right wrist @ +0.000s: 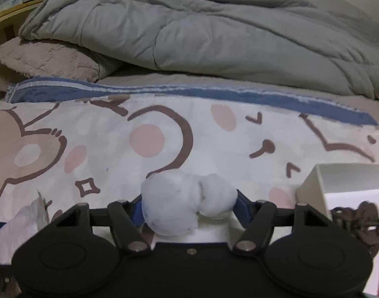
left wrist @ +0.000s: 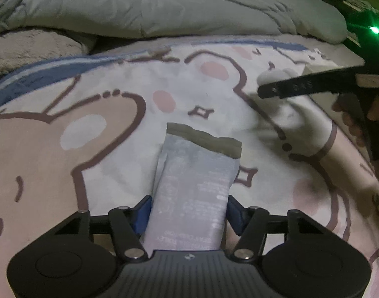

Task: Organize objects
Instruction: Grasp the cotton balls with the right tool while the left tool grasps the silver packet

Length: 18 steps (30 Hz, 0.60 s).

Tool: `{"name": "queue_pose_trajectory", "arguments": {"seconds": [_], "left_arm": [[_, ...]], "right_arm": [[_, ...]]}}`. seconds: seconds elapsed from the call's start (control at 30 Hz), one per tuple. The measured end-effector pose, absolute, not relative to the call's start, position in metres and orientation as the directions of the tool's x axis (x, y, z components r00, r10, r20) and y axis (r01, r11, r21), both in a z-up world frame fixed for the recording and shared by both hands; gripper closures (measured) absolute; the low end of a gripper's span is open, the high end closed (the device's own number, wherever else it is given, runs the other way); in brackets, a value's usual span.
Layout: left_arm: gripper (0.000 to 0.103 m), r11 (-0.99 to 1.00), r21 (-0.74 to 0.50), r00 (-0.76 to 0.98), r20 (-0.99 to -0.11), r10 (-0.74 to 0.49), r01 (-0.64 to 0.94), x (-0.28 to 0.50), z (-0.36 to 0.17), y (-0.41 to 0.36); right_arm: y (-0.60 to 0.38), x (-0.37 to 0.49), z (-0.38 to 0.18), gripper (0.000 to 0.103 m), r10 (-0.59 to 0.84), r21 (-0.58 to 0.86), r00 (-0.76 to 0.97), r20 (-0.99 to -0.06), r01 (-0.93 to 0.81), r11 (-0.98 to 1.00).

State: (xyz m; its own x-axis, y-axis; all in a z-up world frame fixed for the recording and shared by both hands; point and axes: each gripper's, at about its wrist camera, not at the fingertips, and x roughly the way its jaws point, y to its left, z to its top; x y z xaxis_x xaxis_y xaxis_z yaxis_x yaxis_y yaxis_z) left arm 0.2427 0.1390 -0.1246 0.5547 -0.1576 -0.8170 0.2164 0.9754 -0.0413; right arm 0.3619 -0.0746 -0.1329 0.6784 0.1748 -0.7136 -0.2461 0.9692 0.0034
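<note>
My left gripper [left wrist: 188, 211] is shut on a pale grey-blue pouch [left wrist: 194, 181] with small print and a dark olive top edge; the pouch sticks forward over the cartoon bedsheet [left wrist: 114, 99]. My right gripper [right wrist: 188, 207] is shut on a white rolled sock bundle [right wrist: 182, 201], held just above the sheet. In the left wrist view the right gripper [left wrist: 261, 92] shows at the right, with the white bundle [left wrist: 276, 75] blurred at its tip. A corner of the pouch [right wrist: 22, 221] shows at the lower left of the right wrist view.
A folded grey duvet [right wrist: 201, 32] lies across the back of the bed, with a fuzzy beige blanket [right wrist: 45, 57] at its left. A white open box [right wrist: 338, 181] stands at the right, with a dark brown knitted item [right wrist: 356, 221] in front of it.
</note>
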Motion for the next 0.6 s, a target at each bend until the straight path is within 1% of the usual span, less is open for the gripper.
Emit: {"name": "queue_pose_trajectory", "arguments": {"seconds": [0.23, 0.6], "left_arm": [[0.041, 0.99, -0.046, 0.637, -0.761, -0.121, 0.133, 0.226, -0.079, 0.129], [0.041, 0.997, -0.062, 0.71, -0.704, -0.009, -0.049, 0.193, -0.02, 0.104]], "right_arm": [[-0.085, 0.338, -0.092, 0.033, 0.203, 0.009, 0.709, -0.676, -0.267, 0.964], [-0.11, 0.276, -0.041, 0.033, 0.243, 0.028, 0.73, -0.638, -0.293, 0.956]]}}
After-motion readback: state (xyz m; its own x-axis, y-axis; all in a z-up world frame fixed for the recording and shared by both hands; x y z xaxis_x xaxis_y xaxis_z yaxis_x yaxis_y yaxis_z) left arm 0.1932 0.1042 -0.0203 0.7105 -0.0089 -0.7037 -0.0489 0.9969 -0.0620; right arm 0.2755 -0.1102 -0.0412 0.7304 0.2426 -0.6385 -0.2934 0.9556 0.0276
